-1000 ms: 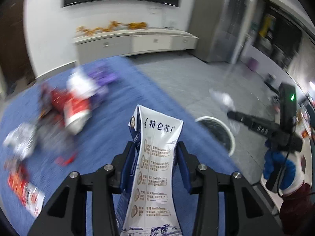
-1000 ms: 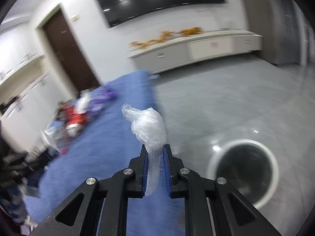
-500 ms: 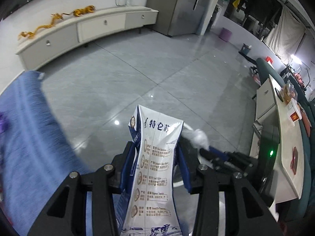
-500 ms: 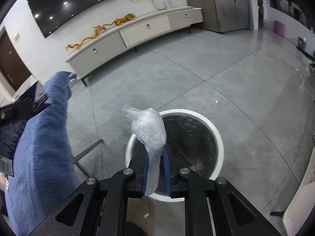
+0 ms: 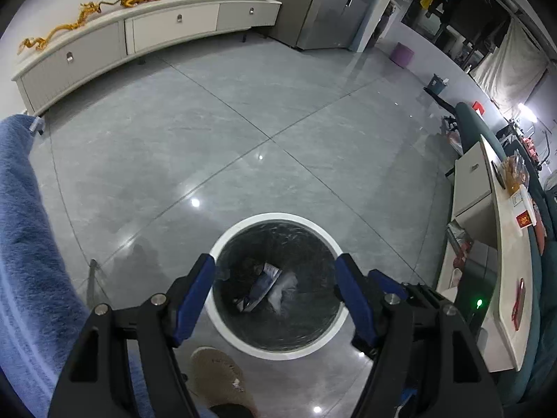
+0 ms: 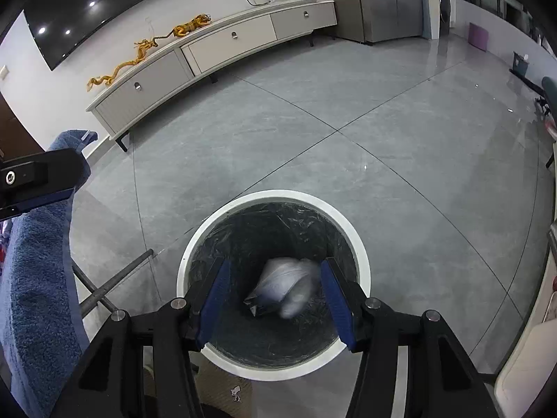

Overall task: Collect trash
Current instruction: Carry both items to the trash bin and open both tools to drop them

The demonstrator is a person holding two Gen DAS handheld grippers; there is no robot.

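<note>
Change: both grippers let go since half a second ago; carton and plastic wad no longer held, now down in the bin.
Left gripper (image 5: 275, 292): jaws wide apart, empty, over the bin (image 5: 222, 247) mouth.
Right gripper (image 6: 273, 296): jaws wide apart, empty, also above the bin.
Carton (image 5: 261, 287): lying tilted on the bin floor, against the black liner.
Plastic wad (image 6: 285, 287): blurred in right view, in the bin next to the carton; can't tell if settled.
Blue cloth (image 5: 24, 230): left edge, table side; more trash probably back there.
Slipper (image 5: 217, 372): just beside the bin rim.
Risk: swinging back to the table could clip the rim or foot could nudge the bin, since both sit close.
</note>
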